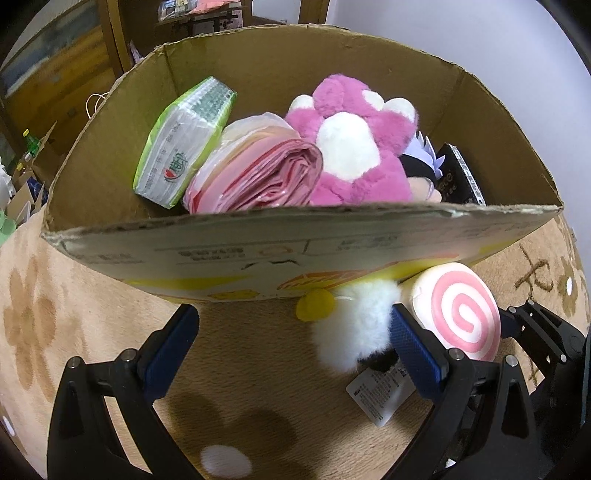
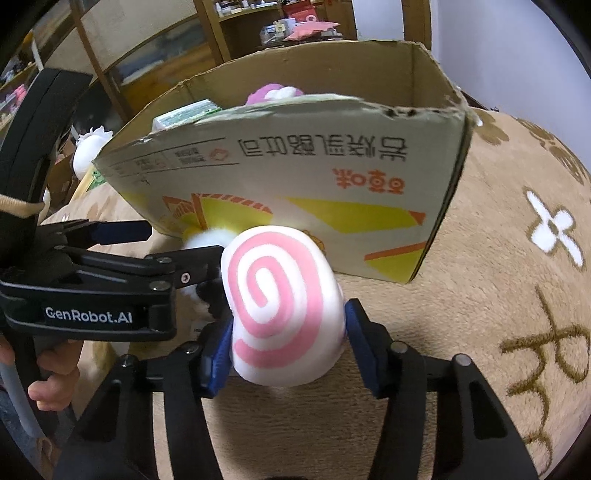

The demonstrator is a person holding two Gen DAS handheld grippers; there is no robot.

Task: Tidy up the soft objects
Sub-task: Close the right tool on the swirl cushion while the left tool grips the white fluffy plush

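Observation:
An open cardboard box (image 1: 295,254) (image 2: 332,155) stands on the beige carpet. Inside lie a green tissue pack (image 1: 177,147), a roll of pink bags (image 1: 258,170), a pink plush bear (image 1: 351,147) and a small doll with pale purple hair (image 1: 424,173). My right gripper (image 2: 284,350) is shut on a white cushion with a pink spiral (image 2: 280,306) (image 1: 461,317), just in front of the box. My left gripper (image 1: 291,350) is open above the carpet; a white fluffy plush (image 1: 351,325) with a yellow part lies beside its right finger.
The beige flowered carpet (image 2: 498,258) spreads around the box. Wooden shelves and cabinets (image 2: 258,29) with clutter stand behind. A paper tag (image 1: 384,395) hangs from the white plush. A dark packet (image 1: 458,173) leans at the box's right inside.

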